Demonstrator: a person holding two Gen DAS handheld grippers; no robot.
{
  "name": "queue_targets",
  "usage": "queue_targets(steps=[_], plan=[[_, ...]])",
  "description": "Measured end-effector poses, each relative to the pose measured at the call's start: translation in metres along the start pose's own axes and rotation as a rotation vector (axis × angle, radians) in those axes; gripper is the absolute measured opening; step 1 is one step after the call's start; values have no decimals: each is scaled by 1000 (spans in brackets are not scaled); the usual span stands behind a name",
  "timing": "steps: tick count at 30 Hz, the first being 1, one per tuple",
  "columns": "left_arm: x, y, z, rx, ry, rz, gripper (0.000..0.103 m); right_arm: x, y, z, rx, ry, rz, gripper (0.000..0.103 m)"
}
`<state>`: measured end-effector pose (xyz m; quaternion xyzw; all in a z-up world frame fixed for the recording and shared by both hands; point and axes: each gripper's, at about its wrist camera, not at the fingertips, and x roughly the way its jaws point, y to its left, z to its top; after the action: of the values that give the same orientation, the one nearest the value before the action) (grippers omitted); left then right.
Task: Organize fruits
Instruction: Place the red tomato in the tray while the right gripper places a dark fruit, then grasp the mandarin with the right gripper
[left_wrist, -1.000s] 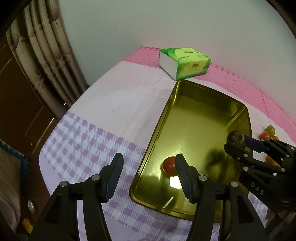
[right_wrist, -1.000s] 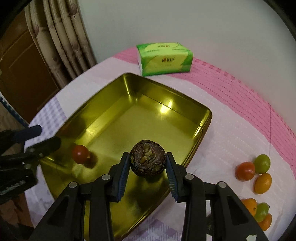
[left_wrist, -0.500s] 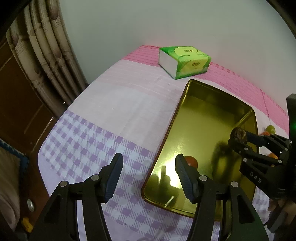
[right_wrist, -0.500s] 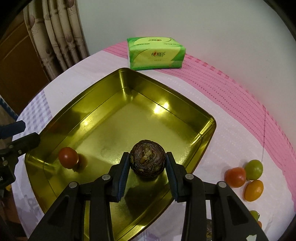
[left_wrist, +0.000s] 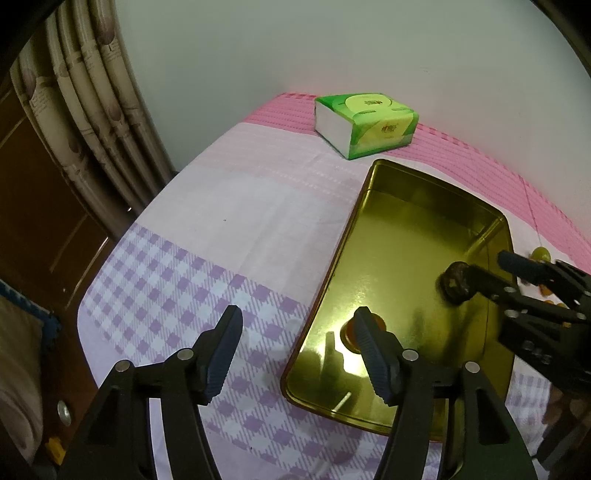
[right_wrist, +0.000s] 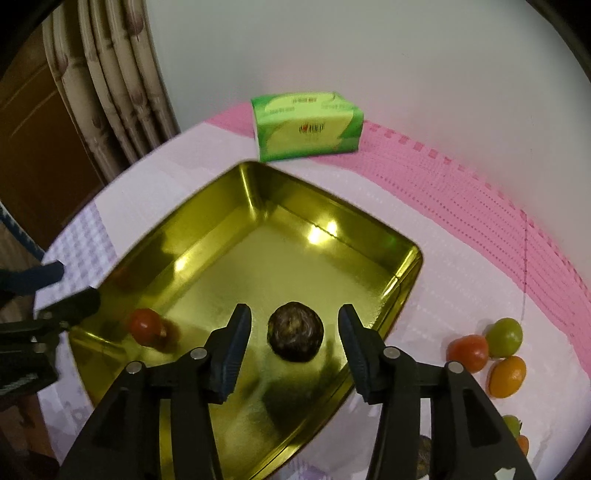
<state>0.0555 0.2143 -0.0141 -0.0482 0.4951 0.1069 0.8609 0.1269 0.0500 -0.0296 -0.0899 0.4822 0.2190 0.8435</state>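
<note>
Our right gripper (right_wrist: 293, 349), jaws opening and clear of the dark round fruit (right_wrist: 295, 336) between them on the gold tray (right_wrist: 373, 236) floor, is nearer the loose fruits (right_wrist: 491, 350) on the table to its right than our empty, opening left gripper (left_wrist: 297, 354).

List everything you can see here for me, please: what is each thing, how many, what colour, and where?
Tray: one, shiny gold, on the tablecloth.
Dark round fruit: one, brown, inside the tray, between the right gripper's fingers.
Red tomato: one, inside the tray near its left corner.
Loose small fruits: at least five, red, green and orange, on the cloth right of the tray.
Tissue pack: one, green and white, beyond the tray by the wall.
Tablecloth: one, pink with purple checks.
Curtain: beige, far left.
Left gripper: black, empty, over the tray's edge.
Right gripper: black, jaws opening, pads clear of the dark fruit.
</note>
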Motion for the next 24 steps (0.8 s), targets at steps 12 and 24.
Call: queue_targets(steps=[12, 24], plan=[[-3, 1, 1, -8, -22, -6, 65, -73, -72, -62, 139, -75, -89, 48], [-23, -24, -10, 0, -31, -25, 68, -86, -167, -146, 273, -7, -233, 48]])
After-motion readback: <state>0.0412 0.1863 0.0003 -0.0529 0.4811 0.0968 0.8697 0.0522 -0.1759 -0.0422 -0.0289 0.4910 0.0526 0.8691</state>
